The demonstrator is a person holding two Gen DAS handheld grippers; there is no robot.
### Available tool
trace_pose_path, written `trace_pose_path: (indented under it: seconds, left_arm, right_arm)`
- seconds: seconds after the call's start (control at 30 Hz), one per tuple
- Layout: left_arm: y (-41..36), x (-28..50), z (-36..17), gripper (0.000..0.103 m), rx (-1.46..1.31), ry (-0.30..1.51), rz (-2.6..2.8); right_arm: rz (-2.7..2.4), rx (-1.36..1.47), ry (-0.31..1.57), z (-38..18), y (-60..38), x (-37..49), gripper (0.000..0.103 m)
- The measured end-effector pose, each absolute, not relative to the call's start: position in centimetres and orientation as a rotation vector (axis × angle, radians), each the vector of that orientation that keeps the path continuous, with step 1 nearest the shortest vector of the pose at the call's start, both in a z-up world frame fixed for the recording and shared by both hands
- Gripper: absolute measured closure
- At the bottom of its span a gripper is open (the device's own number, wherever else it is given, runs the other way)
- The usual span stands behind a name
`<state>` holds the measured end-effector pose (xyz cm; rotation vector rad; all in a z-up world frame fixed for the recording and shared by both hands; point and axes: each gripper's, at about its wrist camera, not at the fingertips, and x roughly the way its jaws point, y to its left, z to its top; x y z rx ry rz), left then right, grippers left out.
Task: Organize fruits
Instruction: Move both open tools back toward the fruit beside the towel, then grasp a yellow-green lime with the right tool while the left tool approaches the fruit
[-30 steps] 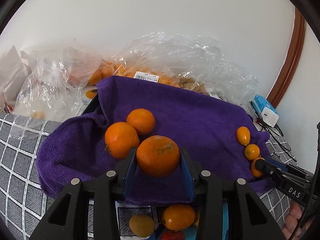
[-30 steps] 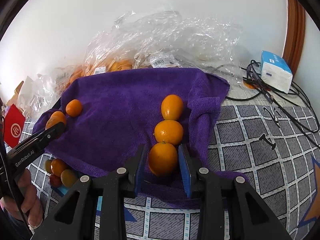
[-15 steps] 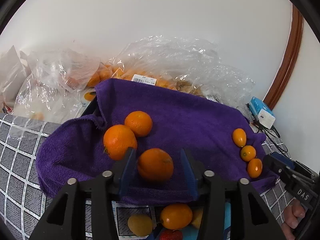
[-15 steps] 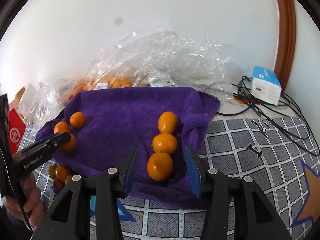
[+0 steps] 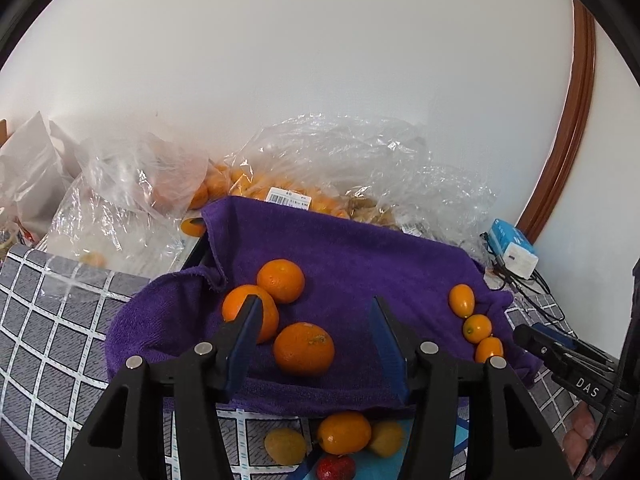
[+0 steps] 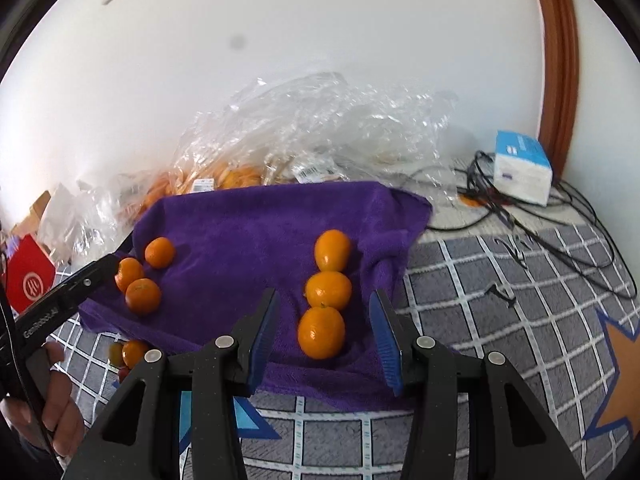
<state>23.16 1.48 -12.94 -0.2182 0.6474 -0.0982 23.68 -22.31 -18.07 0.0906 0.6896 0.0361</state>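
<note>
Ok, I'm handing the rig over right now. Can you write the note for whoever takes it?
Left gripper: jaws have just been opening, pads clear of the orange lying between them on the purple towel.
Right gripper: open, the nearest small orange sits free between its jaws.
Done: three oranges grouped on the towel's left side, three small oranges in a row on its right.
Left: loose fruit lies on the checked cloth in front of the towel; more sits in the plastic bags behind.
</note>
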Motion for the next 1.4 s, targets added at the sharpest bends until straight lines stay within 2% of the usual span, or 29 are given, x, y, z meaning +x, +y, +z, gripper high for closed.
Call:
trace_pose_path:
  seconds: [0.2,0.37,0.6,0.93,1.07,1.2,1.37,1.4]
  left_arm:
    - [2.0,22.3,-11.6,0.050,-0.249,0.603,-0.089]
    - [1.9,21.8,-9.9,0.050,-0.220,0.579,-0.108]
    - [4.4,19.9,-8.4,0.050,-0.132,0.613,0.036]
    - [10.7,16.4,-12.9,0.051,-0.190,0.768,0.014]
    - [11.8,15.7,-14.7,0.051,-0.232,0.775,0.010]
    - [11.9,15.7,-15.4,0.051,-0.286,0.808,-0.031]
    - [11.4,15.7,-15.9,0.051,-0.276,0.831,-0.018]
    - [11.3,15.7,-16.0,0.051,-0.268,0.835,-0.015]
  right_arm:
    - [0.030,0.127,0.745,-17.3,-22.4,22.0,0.057]
    - [0.007,0.111,0.716,-15.9,-21.8,19.1,0.057]
    - [0.049,0.003,0.716,-15.4,-19.2,17.1,0.057]
    - [0.185,-0.008,0.820,-19.6,-13.0,19.0,0.057]
    - [0.206,-0.060,0.839,-20.6,-10.3,20.4,0.057]
    - [0.215,-0.085,0.881,-22.0,-9.0,21.6,0.062]
    - [0.226,-0.113,0.899,-23.2,-8.3,22.4,0.064]
    - [0.223,-0.120,0.902,-23.5,-8.1,22.5,0.068]
